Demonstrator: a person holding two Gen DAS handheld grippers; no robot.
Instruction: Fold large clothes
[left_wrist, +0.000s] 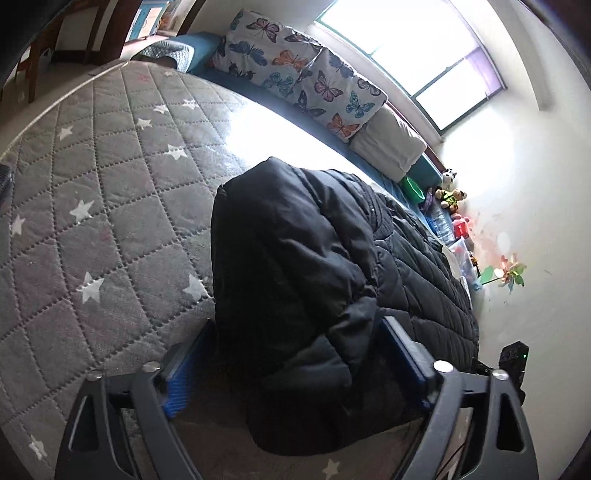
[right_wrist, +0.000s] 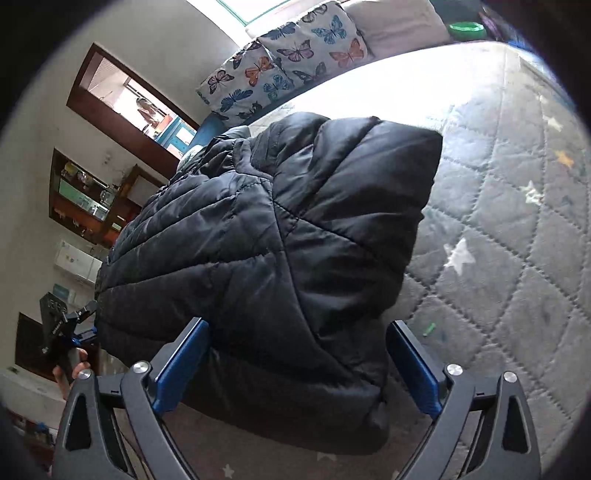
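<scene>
A black quilted puffer jacket (left_wrist: 314, 251) lies folded on the bed. In the left wrist view its near end bulges up between the blue pads of my left gripper (left_wrist: 295, 332), whose jaws stand wide apart; I see no squeeze on the cloth. In the right wrist view the jacket (right_wrist: 277, 229) fills the middle, and its near corner sits between the pads of my right gripper (right_wrist: 299, 325), also open, with a gap at the right pad (right_wrist: 413, 365). The left gripper's body (right_wrist: 62, 325) and a hand (right_wrist: 70, 371) show at the jacket's left edge.
The bed has a grey quilted cover with white stars (left_wrist: 92, 206). Butterfly pillows (left_wrist: 295, 70) and a white pillow (left_wrist: 388, 144) line the far side under a bright window. Soft toys (left_wrist: 450, 195) and boxes sit along the wall. Shelves (right_wrist: 85, 199) stand on the left.
</scene>
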